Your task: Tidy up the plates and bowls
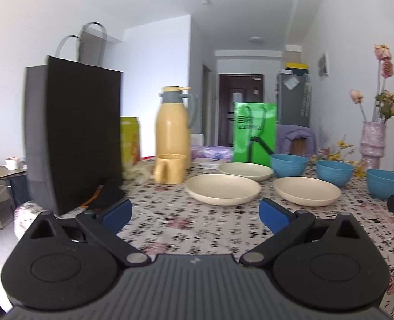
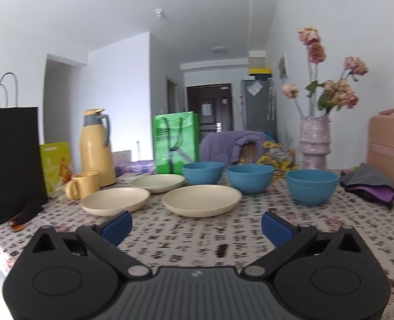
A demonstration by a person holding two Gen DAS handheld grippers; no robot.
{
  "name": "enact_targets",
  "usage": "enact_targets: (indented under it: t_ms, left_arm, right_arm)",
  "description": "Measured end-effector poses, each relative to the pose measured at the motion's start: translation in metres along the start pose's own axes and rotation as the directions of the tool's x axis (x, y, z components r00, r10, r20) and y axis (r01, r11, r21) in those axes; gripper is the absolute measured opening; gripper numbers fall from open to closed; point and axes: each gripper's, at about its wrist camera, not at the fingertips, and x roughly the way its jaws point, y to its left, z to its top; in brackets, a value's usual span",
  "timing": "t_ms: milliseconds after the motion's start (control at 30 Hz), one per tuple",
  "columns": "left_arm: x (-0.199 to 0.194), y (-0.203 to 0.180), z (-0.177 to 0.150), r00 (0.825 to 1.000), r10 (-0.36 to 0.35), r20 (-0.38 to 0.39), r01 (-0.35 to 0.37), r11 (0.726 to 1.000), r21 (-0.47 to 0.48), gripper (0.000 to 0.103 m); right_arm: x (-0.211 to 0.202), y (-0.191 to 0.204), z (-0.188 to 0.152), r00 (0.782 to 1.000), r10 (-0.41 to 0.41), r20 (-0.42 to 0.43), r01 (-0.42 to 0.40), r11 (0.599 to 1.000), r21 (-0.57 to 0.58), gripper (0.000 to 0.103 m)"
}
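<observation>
Covering the worktop [image 2: 186, 240] is a floral patterned cloth, with a tall black paper bag [image 1: 74, 138] at its left end. Three shallow cream plates [image 2: 201, 200] lie side by side mid-table, three blue ribbed bowls [image 2: 250, 178] in a row just behind and right. Left gripper [image 1: 195, 214] and right gripper [image 2: 196, 225] hover before them, blue-padded fingers [image 2: 274, 226] spread wide, empty.

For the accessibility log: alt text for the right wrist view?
Open right gripper hovers over a floral tablecloth, facing three cream plates and three blue bowls. Behind stand a yellow jug, mug, green bag and vase.
</observation>
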Motion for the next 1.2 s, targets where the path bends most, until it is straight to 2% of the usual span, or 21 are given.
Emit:
enact_targets:
  t_ms: [233, 400, 567, 900, 1200]
  left_arm:
    - [0.028, -0.025, -0.001, 0.990, -0.129, -0.057, 0.131, 0.991, 0.032, 0.103]
    - [0.035, -0.035, -0.001, 0.981, -0.178, -0.074, 0.182, 0.982, 0.045, 0.103]
    - [0.037, -0.039, -0.001, 0.980, -0.185, -0.080, 0.188, 0.981, 0.042, 0.103]
    - [0.035, -0.041, 0.006, 0.986, -0.141, -0.092, 0.144, 0.989, 0.026, 0.103]
    - [0.053, -0.048, 0.009, 0.984, -0.124, -0.125, 0.129, 0.991, 0.030, 0.103]
  right_arm:
    - [-0.014, -0.018, -0.002, 0.994, -0.108, 0.000, 0.108, 0.994, 0.008, 0.103]
    - [-0.021, -0.029, -0.002, 0.985, -0.172, -0.007, 0.172, 0.984, 0.039, 0.103]
    - [-0.023, -0.033, -0.003, 0.985, -0.170, -0.018, 0.171, 0.985, 0.039, 0.103]
    - [-0.016, -0.032, -0.001, 0.994, -0.106, -0.037, 0.107, 0.994, 0.015, 0.103]
    - [0.009, -0.033, 0.003, 0.994, -0.087, -0.069, 0.088, 0.996, 0.010, 0.103]
